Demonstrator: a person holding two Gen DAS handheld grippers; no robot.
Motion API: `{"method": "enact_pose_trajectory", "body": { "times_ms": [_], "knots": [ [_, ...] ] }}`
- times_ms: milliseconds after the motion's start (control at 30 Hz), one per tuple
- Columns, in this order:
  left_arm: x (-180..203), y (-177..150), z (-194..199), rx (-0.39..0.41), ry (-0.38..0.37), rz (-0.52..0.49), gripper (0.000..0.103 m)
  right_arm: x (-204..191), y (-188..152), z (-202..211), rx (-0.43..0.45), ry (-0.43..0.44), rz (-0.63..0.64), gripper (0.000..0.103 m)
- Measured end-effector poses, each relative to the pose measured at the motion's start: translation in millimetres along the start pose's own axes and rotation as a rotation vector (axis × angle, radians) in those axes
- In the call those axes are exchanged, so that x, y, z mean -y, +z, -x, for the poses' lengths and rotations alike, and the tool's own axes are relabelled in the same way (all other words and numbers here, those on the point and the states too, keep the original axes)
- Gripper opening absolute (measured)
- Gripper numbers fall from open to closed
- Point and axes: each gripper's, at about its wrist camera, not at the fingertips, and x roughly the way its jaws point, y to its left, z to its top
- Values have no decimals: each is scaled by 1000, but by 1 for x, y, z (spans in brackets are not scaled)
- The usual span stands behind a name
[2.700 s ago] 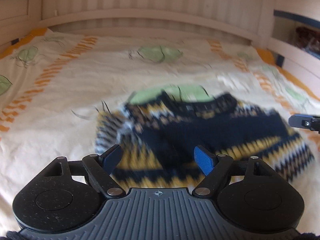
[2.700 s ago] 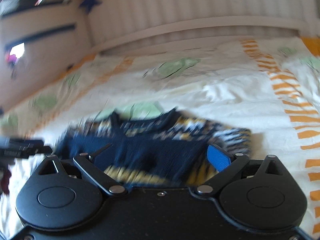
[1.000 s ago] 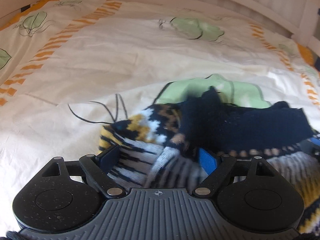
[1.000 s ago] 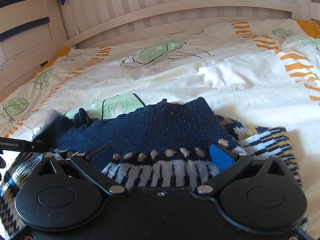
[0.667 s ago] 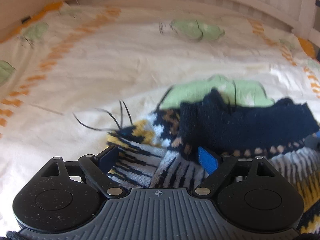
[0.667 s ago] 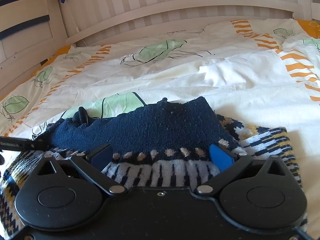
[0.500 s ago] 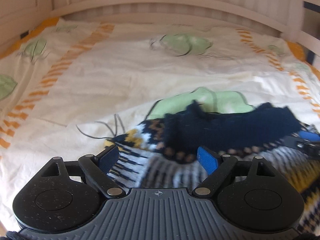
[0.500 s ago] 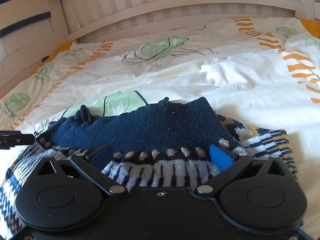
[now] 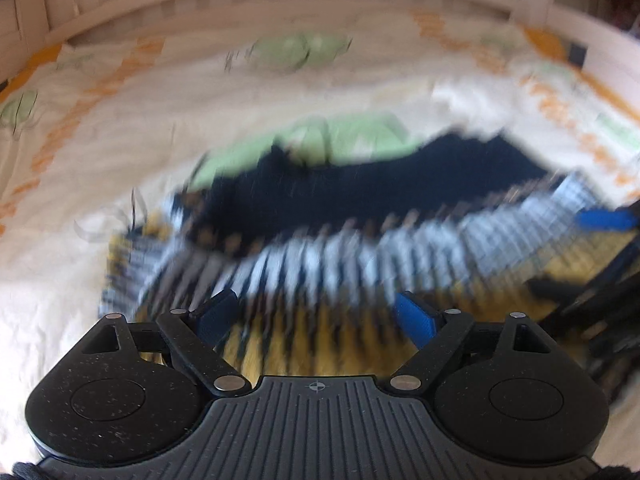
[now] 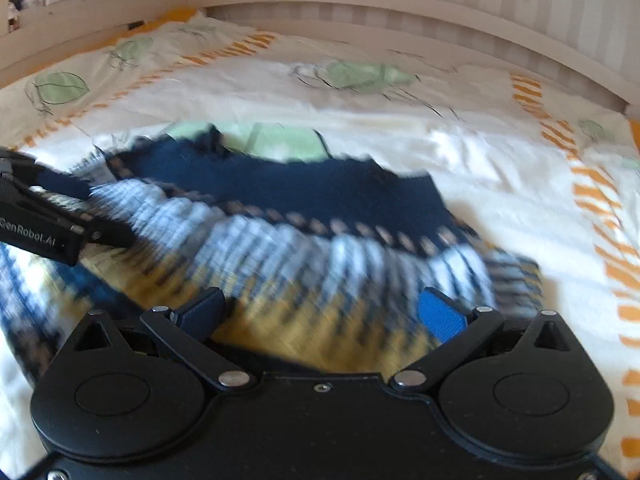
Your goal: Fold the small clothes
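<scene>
A small knitted sweater (image 9: 360, 208), navy with white, yellow and black patterned bands, lies folded over on the bed; the view is motion-blurred. It also shows in the right wrist view (image 10: 320, 216). My left gripper (image 9: 316, 316) is open above the sweater's near yellow band, holding nothing. My right gripper (image 10: 324, 312) is open over the sweater's right part, holding nothing. The right gripper's blue pad shows at the right edge of the left wrist view (image 9: 604, 218). The left gripper shows at the left of the right wrist view (image 10: 44, 216).
The sweater lies on a white bedsheet (image 10: 480, 160) with green leaf prints and orange stripes. A white slatted bed rail (image 10: 400, 4) runs along the far side and the left (image 10: 80, 0).
Both grippers have pulled back and up from the sweater, so more of it shows. The folded-over navy part lies flat on the patterned part. Both stay open.
</scene>
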Motion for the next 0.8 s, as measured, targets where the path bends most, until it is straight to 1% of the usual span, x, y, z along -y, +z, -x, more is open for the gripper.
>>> {"method": "enact_pose_trajectory", "body": {
  "times_ms": [67, 267, 367, 600, 700, 800],
  "knots": [
    [-8, -8, -1, 20, -12, 15, 88, 10, -4, 5, 6, -20, -24, 102],
    [-5, -4, -2, -13, 16, 6, 89, 28, -7, 9, 4, -46, -95, 102],
    [-3, -5, -2, -16, 27, 9, 90, 41, -12, 14, -6, -29, -175, 102],
    [-2, -4, -2, -24, 40, 11, 92, 60, -19, 31, -1, -47, -252, 103],
    [-2, -5, -3, -26, 43, 14, 93, 74, -27, 46, 16, -13, -353, 103],
    [-2, -4, -3, -29, 45, 14, 93, 90, -39, 60, 29, 52, -449, 103]
  ]
}}
